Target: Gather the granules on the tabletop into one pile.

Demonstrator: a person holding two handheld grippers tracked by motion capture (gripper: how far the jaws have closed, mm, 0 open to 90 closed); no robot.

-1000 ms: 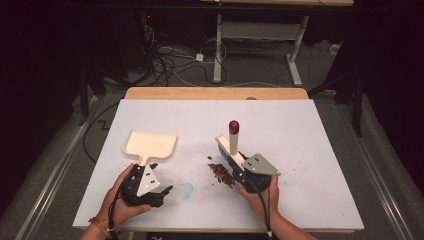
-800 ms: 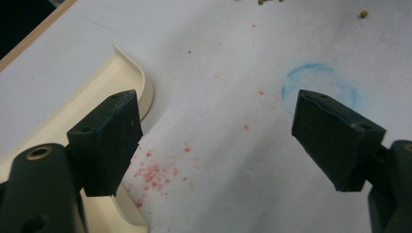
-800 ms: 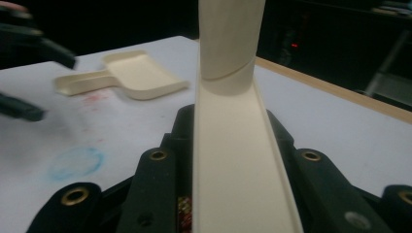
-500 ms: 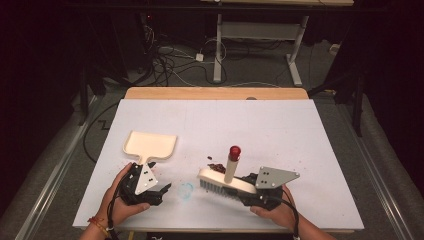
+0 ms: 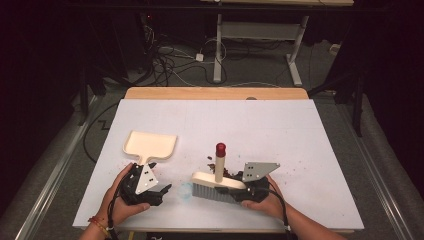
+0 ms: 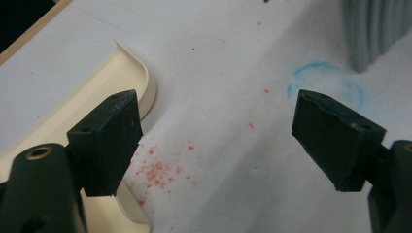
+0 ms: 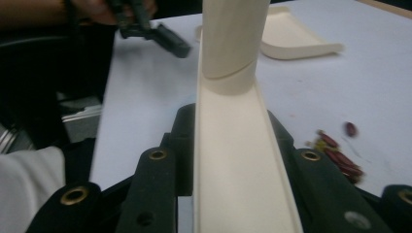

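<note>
Cream dustpan (image 5: 150, 144) lies beside scattered red bits (image 6: 160, 167).

Right gripper (image 7: 233, 194) clamped on cream brush (image 7: 238, 165), handle rising ahead. Dustpan (image 7: 296, 39) beyond on white worktop (image 7: 145, 97). Red bits (image 7: 340, 155) right. Left gripper (image 7: 160, 36) far left.

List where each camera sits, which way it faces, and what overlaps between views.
High view: above the person's side, looking forward and down on the table; both forearms, left tongs and right tongs.
Left gripper view: rides the left tongs, open, looking down at the dustpan and red crumbs.
Right gripper view: rides the right tongs, shut on the brush, facing across the table.
Shared: dustpan and brush bristles appear in several views.
</note>
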